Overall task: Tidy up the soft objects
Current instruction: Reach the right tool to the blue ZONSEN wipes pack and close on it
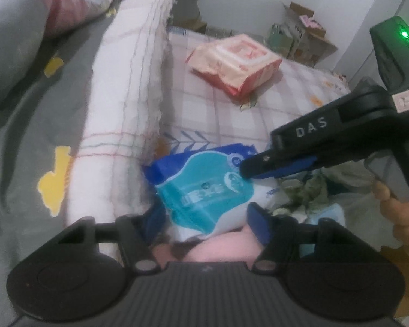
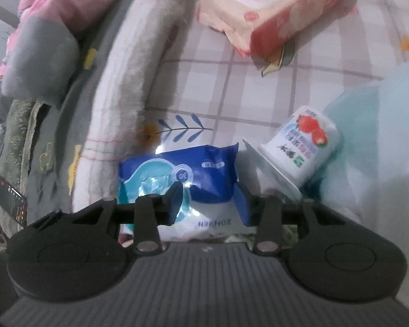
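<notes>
On the far left we see a grey sheet [image 1: 27,114] with yellow prints, then a rolled white plaid blanket [image 1: 122,103] running up the bed. Just right of its near end lies the blue wipes pack [image 1: 204,188], resting on the checked bedspread [image 1: 231,109]. We count two packs in all: this blue one, and a pink wipes pack [image 1: 234,62] well apart, farther up the bed.

Our left gripper [image 1: 204,223] stands wide, its blue pads on either side of the blue pack's near end; whether they touch it we cannot tell. From the left wrist we see our right gripper [image 1: 248,167] come in from the right, its tip against the pack's top corner.

The right wrist view shows its fingers [image 2: 177,193] spread wide across the same blue pack [image 2: 193,174], and one thing the other view hides: a single tipped yoghurt cup [image 2: 300,150], just right of the pack.
</notes>
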Action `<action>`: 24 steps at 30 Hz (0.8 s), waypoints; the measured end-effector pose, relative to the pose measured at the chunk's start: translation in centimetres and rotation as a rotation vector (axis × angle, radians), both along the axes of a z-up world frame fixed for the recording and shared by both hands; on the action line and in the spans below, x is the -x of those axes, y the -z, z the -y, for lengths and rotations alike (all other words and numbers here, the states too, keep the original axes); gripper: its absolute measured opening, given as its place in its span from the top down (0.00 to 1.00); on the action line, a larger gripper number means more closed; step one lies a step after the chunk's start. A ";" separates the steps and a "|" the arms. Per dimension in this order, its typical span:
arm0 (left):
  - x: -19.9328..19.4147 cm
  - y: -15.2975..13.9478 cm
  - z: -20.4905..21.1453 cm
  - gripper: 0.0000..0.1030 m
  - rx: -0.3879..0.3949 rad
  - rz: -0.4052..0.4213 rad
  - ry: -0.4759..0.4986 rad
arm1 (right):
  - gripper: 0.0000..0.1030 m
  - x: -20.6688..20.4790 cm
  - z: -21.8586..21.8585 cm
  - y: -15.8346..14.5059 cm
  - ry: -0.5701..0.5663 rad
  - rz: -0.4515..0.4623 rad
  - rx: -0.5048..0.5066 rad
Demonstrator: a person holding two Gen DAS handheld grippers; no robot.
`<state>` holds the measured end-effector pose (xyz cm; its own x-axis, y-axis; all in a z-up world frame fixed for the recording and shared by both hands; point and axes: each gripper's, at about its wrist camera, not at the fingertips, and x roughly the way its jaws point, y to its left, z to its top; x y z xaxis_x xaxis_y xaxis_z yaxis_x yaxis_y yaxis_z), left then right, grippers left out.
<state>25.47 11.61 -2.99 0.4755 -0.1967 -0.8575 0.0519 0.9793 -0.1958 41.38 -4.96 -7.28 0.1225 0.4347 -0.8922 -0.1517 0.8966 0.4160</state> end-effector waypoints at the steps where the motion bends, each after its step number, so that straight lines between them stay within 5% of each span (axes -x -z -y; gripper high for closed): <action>1: -0.3 0.3 0.0 0.35 0.003 -0.012 -0.001 | 0.54 -0.1 -0.1 0.3 0.006 -0.007 -0.010; 7: -1.3 1.2 -0.3 0.32 0.044 -0.045 -0.033 | 0.44 -0.3 -0.5 0.7 -0.007 -0.019 -0.046; 24: 0.9 -4.4 -0.8 0.33 0.128 0.065 -0.069 | 0.51 0.4 -0.3 -3.3 -0.025 0.043 -0.148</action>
